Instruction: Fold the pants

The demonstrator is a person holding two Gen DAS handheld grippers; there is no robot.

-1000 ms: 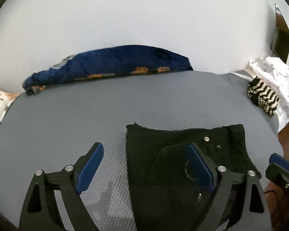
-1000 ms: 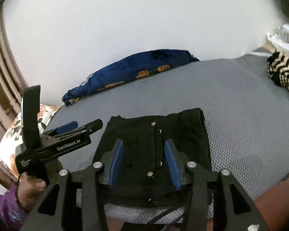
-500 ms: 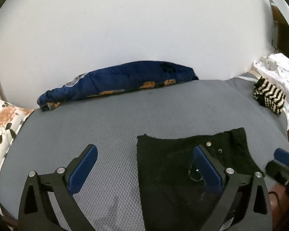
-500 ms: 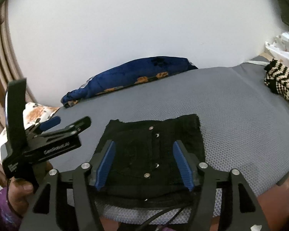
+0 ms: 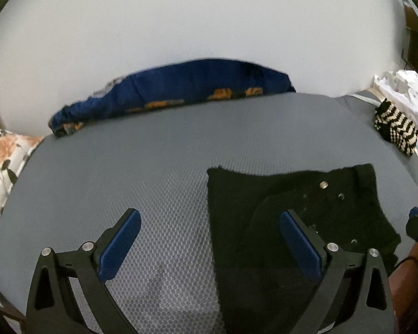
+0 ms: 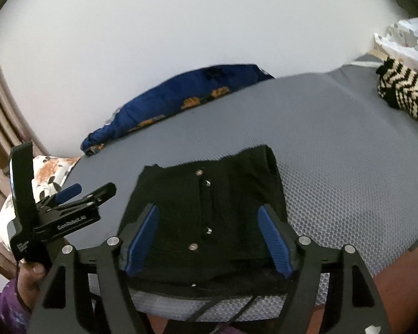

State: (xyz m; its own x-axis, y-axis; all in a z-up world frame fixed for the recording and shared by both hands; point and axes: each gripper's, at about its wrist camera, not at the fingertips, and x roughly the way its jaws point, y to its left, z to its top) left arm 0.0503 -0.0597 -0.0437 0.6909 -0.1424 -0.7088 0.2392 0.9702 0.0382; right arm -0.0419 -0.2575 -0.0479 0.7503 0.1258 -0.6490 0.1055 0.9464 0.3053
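Black pants (image 6: 209,208) lie folded into a compact rectangle on the grey mesh bed surface (image 6: 348,172), metal snaps showing on top. They also show in the left wrist view (image 5: 292,222). My left gripper (image 5: 207,229) is open and empty, above the bed, its right finger over the pants' left part. It also shows in the right wrist view (image 6: 78,192), held left of the pants. My right gripper (image 6: 209,228) is open and empty, hovering above the near half of the pants.
A blue floral pillow (image 5: 175,94) lies along the white wall at the back. A white floral pillow (image 5: 2,161) is at the left. A black-and-cream striped knit item (image 6: 404,91) and white cloth (image 6: 404,39) sit at the right edge.
Both grippers have drawn back and up from the pants. The right gripper's jaws have opened wider. The pants have stayed flat on the bed.
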